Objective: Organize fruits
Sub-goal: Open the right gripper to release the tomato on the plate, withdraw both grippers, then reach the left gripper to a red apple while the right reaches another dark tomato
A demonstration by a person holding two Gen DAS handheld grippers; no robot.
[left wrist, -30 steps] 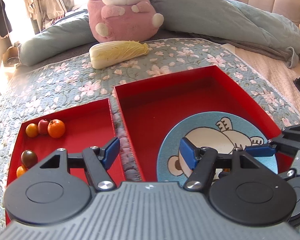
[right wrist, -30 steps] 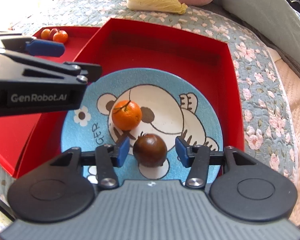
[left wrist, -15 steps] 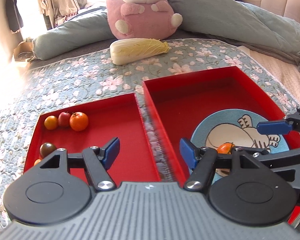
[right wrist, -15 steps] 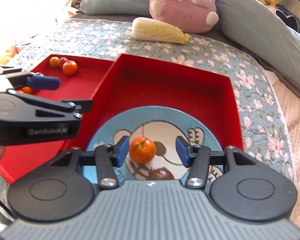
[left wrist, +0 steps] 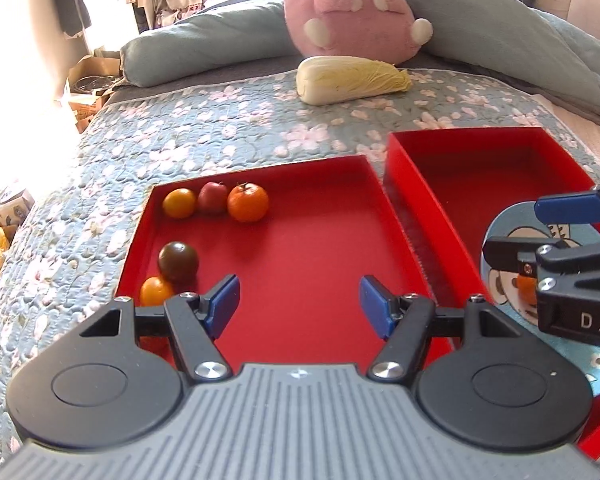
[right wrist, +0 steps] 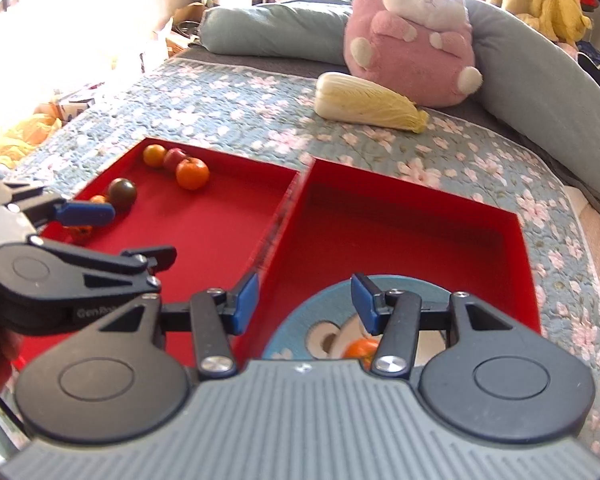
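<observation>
— Both claws, left (left wrist: 298, 306) and right (right wrist: 304, 304), hang spread and empty. Fruit?

— Five in the left tray (left wrist: 320, 264); one orange (right wrist: 360, 350) on the plate (right wrist: 300, 334).

— Risk?

— I'd guess a fast grab rolls round fruit away, or the claws collide.

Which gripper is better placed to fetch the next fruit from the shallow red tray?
Left. The left gripper hangs open over the shallow red tray, near the dark tomato. The right gripper is over the deeper box.
</observation>
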